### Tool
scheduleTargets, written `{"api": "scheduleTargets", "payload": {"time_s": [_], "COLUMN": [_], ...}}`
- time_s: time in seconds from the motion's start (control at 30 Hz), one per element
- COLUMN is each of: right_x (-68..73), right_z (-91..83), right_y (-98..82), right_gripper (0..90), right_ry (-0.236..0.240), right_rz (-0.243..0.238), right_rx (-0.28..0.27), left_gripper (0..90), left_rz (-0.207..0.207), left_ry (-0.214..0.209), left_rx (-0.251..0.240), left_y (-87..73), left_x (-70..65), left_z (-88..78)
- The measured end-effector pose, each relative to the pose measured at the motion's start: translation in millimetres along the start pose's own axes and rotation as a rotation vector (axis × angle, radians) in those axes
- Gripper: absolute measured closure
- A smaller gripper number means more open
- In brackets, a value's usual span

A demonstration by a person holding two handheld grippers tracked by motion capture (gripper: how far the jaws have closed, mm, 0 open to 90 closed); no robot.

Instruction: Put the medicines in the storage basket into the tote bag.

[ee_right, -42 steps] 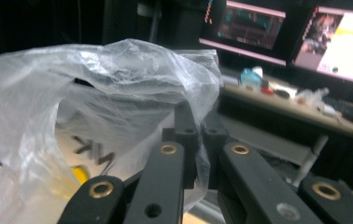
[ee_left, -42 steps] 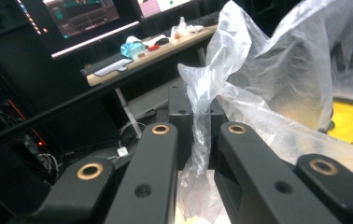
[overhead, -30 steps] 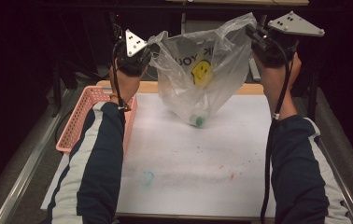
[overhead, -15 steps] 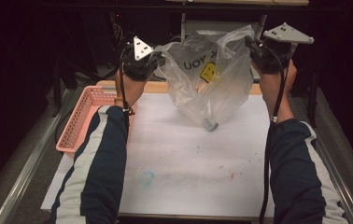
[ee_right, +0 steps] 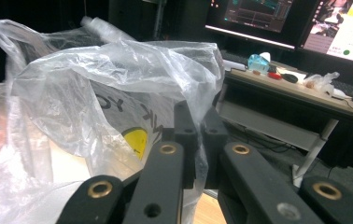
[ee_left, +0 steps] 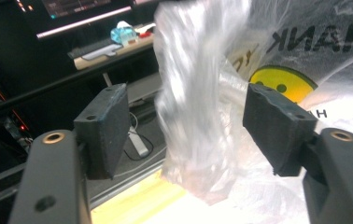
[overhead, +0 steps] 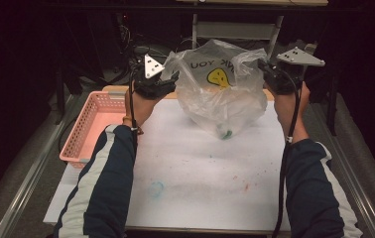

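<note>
A clear plastic bag [overhead: 222, 94] with a yellow smiley and black letters sags over the far part of the white table sheet [overhead: 200, 173]. Something small and green [overhead: 224, 133] lies in its bottom. My left gripper [overhead: 168, 82] is at the bag's left top corner. In the left gripper view its jaws [ee_left: 186, 126] have just been opening and stand apart. The bag's handle [ee_left: 198, 107] hangs blurred between them, clear of both pads. My right gripper [overhead: 267, 74] holds the right top corner. In the right gripper view it [ee_right: 198, 135] is shut on the bag's film [ee_right: 100, 93].
A pink plastic basket [overhead: 84, 134] sits at the table's left edge beside my left forearm. A faint teal ring stain [overhead: 156, 188] and red specks mark the near part of the sheet. Dark shelving and a desk with monitors [ee_right: 258, 14] stand behind the table.
Both hands have come down and the bag has sunk with them toward the sheet. The left jaws, shut on the handle a second ago, now stand apart.
</note>
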State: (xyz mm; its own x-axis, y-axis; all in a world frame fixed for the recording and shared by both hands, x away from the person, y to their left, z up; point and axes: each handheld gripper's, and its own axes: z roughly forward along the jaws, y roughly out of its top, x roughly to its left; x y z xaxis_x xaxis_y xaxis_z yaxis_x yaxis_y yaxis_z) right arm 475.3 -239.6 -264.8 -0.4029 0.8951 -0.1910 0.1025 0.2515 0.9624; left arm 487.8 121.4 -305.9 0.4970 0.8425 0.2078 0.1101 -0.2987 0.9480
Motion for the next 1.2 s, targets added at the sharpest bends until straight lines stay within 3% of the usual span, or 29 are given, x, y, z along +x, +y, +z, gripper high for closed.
{"api": "scheduleTargets", "payload": {"time_s": [0.23,0.4,0.7,0.8,0.83,0.93,1.03,1.2], "right_x": [4.5,5.0,6.9,8.4,8.4,8.6,8.4,7.0], "right_z": [-14.2,-24.0,-39.5,-43.4,-45.0,-49.8,-52.5,-61.2], "right_y": [4.8,8.5,12.3,15.0,15.8,17.2,17.3,16.1], "right_gripper": [78.8,69.1,50.9,48.6,48.0,45.9,44.2,41.6], "right_ry": [0.0,0.007,-0.01,-0.008,-0.005,0.007,0.016,0.019], "right_rz": [-0.046,-0.056,-0.067,-0.077,-0.082,-0.078,-0.092,-0.092], "right_rx": [-0.022,-0.032,-0.062,-0.062,-0.068,-0.074,-0.061,-0.072], "left_gripper": [28.9,29.0,30.4,42.7,54.3,72.7,79.6,81.3], "left_rz": [0.03,0.073,0.078,0.099,0.109,0.123,0.118,0.105], "left_ry": [0.019,0.024,0.025,0.028,0.019,0.015,0.03,0.054], "left_rx": [-0.059,-0.052,-0.037,-0.027,-0.022,0.001,0.012,0.013], "left_y": [10.9,10.7,4.2,3.6,3.3,2.1,0.8,0.5], "left_x": [1.6,-0.6,3.1,4.0,4.5,5.9,8.5,13.9], "left_z": [-24.1,-33.5,-39.6,-39.8,-39.7,-38.1,-37.1,-38.0]}}
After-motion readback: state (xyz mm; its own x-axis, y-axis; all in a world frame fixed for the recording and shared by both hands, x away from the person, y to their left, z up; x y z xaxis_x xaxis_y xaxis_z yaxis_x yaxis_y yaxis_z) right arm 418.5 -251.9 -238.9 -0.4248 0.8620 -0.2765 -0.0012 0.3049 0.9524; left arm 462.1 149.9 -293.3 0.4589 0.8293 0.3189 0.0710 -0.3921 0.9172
